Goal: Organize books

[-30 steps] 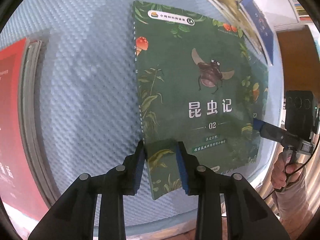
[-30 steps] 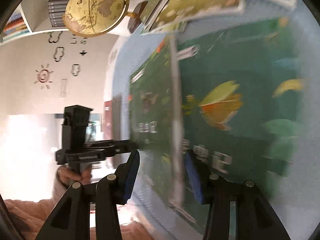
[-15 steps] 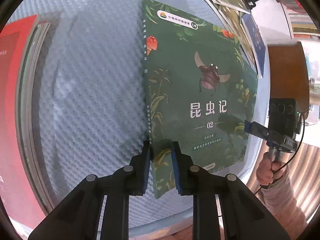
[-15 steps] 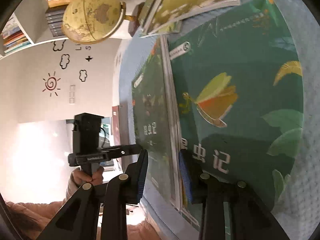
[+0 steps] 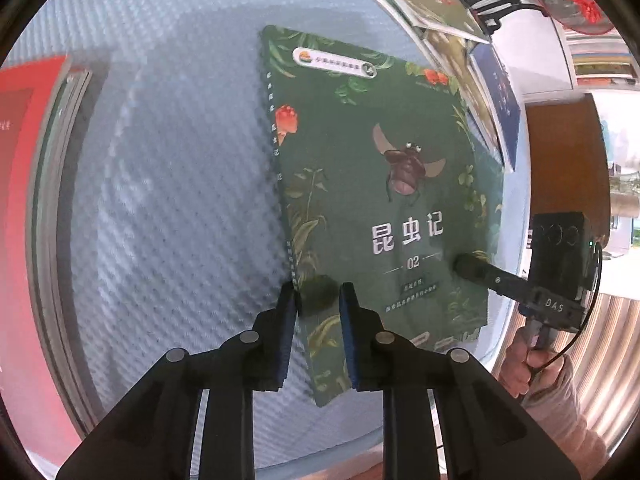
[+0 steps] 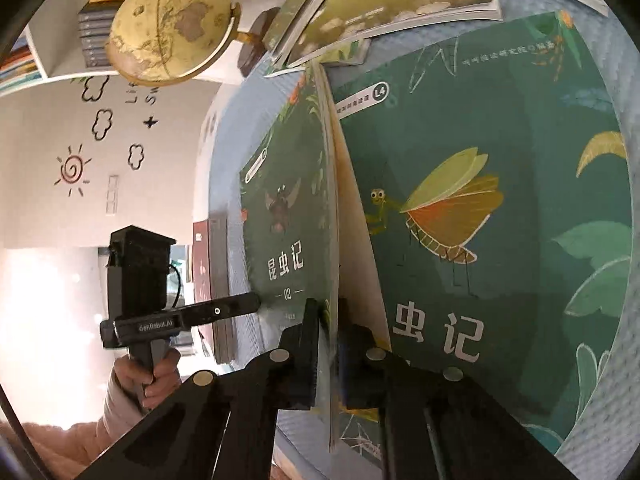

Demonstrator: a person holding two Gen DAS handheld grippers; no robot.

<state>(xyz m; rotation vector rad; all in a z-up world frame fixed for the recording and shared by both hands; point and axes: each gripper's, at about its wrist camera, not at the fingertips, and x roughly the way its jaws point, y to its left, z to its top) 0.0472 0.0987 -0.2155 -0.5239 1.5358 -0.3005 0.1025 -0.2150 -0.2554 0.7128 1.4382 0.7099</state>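
Green beetle book (image 5: 384, 200), cover "02": raised off blue mat (image 5: 180, 200), above matching mantis book (image 6: 500, 220). Left gripper (image 5: 318, 304) clamped on beetle book's spine corner; right gripper (image 6: 328, 320) closing on its opposite edge. Red book (image 5: 20, 200) well left of beetle book; loose books (image 5: 460, 40) beyond it.

Pretty cozy room tbh. White wall (image 6: 60, 208) at left has black cloud outlines and a red spiral sun sticker (image 6: 72, 170). A yellowish globe (image 6: 172, 28) sits upper left, under a white shelf (image 6: 52, 52). Bright glare lower left, textured blue tabletop (image 5: 180, 160) everywhere.
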